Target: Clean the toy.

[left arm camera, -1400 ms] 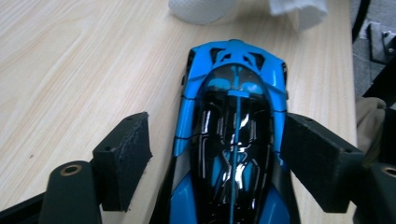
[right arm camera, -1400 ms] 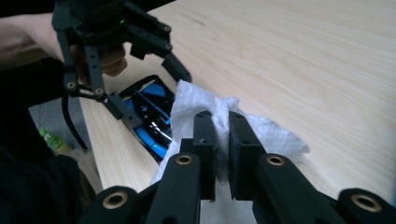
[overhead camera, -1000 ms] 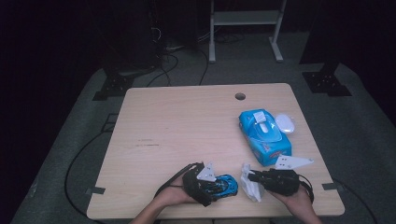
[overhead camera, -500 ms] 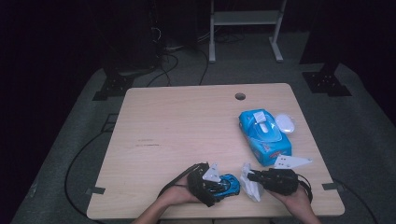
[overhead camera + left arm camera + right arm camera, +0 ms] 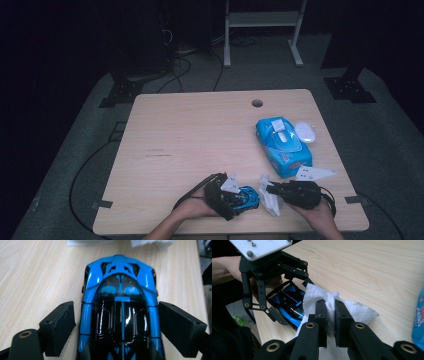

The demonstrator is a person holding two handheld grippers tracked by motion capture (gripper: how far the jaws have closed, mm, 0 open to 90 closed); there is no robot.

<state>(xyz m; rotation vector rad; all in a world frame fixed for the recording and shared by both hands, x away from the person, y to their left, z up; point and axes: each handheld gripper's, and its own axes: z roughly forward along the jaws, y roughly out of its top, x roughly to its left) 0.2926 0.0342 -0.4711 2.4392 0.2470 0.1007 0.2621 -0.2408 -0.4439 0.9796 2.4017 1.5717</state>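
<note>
A little blue toy car (image 5: 243,196) sits at the near edge of the counter (image 5: 200,135), close to the person. The left gripper (image 5: 117,327) is right over it. The car lies between that gripper's two fingers (image 5: 58,326), long way pointing straight out from the gripper, nose toward the white wipe (image 5: 270,197). The fingers have just been opening. Now they stand spread on either side of the car, with a small gap on each side, so they are not squeezing it.

The right gripper (image 5: 331,315) is just beside the car, on its nose side. Its fingers (image 5: 321,315) are pressed together and pinch the wipe, which sticks up in a crumpled bunch and hangs down toward the counter. In the right gripper view the wipe sits right by the car's front end; I cannot tell if it touches.

So the wipe only has a very short way to go to rub the car, and it would slide along the car's long side from nose to tail. I think the car could roll away if nothing holds it.

Farther back on the right side lies a blue pack of wipes (image 5: 283,147), with a small white lid-like thing (image 5: 305,132) next to it.
</note>
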